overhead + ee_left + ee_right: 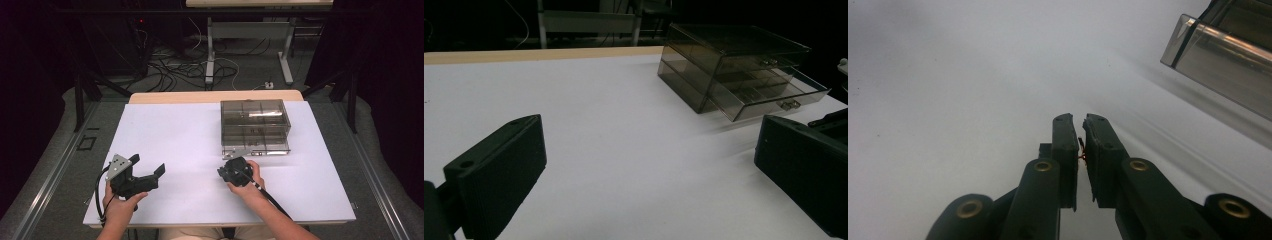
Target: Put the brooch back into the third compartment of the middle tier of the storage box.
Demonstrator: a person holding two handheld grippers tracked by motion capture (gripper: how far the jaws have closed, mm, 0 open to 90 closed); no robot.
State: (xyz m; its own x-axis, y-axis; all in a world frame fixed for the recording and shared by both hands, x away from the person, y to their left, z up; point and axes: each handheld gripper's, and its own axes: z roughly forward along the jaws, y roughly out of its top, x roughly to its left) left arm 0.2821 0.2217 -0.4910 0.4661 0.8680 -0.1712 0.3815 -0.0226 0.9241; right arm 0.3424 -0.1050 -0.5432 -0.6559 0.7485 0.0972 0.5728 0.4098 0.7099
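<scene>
Resting low over the near left of the white desk (175, 145), the left tongs (148, 169) stand wide apart with nothing between them. The right tongs (231, 169) are pressed together on a tiny reddish thing (1081, 152) (too small to make out), just in front of the smoky clear drawer box (255, 125). That box sits toward the far right, its lower drawer (256, 145) pulled out slightly.

Dim, soft frames; tabletop bright, surroundings perhaps underexposed.
</scene>
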